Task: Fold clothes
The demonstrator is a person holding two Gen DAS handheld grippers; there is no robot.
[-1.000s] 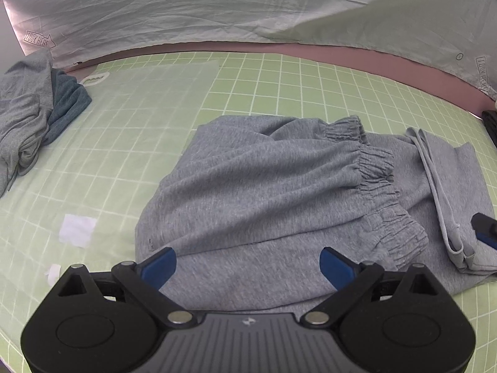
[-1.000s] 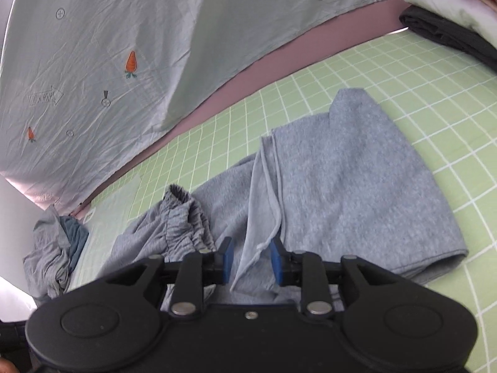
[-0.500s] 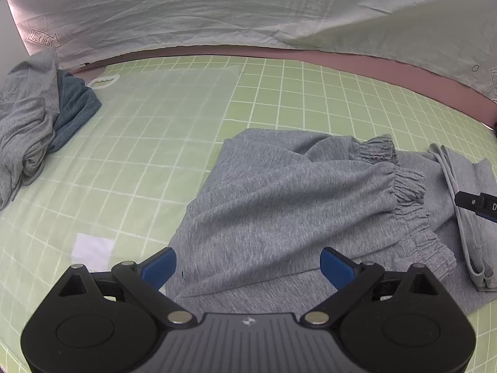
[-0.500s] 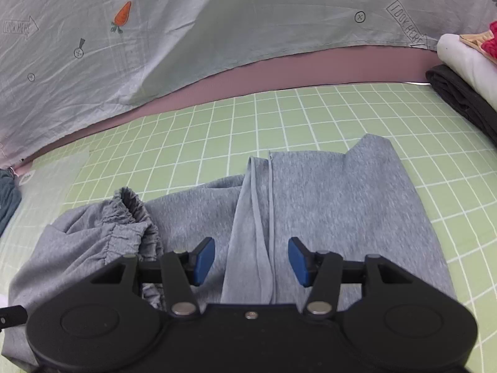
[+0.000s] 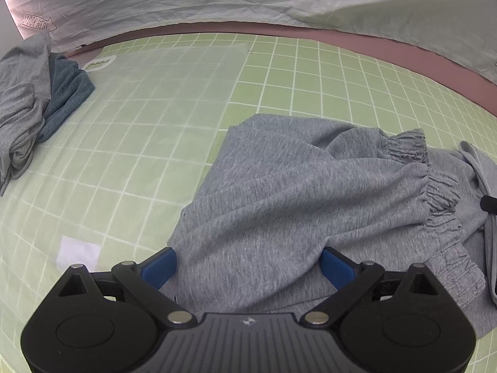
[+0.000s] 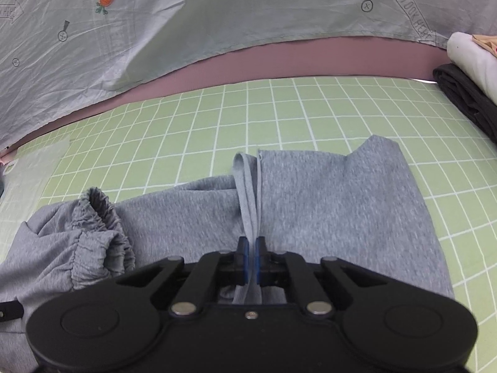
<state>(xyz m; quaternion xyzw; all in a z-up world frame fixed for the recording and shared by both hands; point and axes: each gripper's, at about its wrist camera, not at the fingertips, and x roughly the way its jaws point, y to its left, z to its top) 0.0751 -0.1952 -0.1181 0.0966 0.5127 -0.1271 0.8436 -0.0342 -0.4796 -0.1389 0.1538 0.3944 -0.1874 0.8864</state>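
Grey sweatpants [image 5: 310,192] lie crumpled on the green grid mat, elastic cuffs [image 5: 435,183] bunched at the right. My left gripper [image 5: 248,264] is open, its blue fingers straddling the near edge of the fabric. In the right wrist view the same sweatpants [image 6: 335,205] spread flat to the right, with a cuff [image 6: 99,214] at the left. My right gripper [image 6: 251,258] is shut on a raised fold of the hem [image 6: 248,199] that runs straight ahead.
A pile of grey and blue clothes [image 5: 34,99] sits at the mat's far left. A translucent plastic bag [image 5: 155,99] lies flat on the mat. Folded dark and white garments [image 6: 466,87] are stacked at the far right. A printed sheet [image 6: 217,15] hangs behind.
My right gripper has closed from open onto the hem fold. My left gripper has moved forward onto the sweatpants' near edge, still open.
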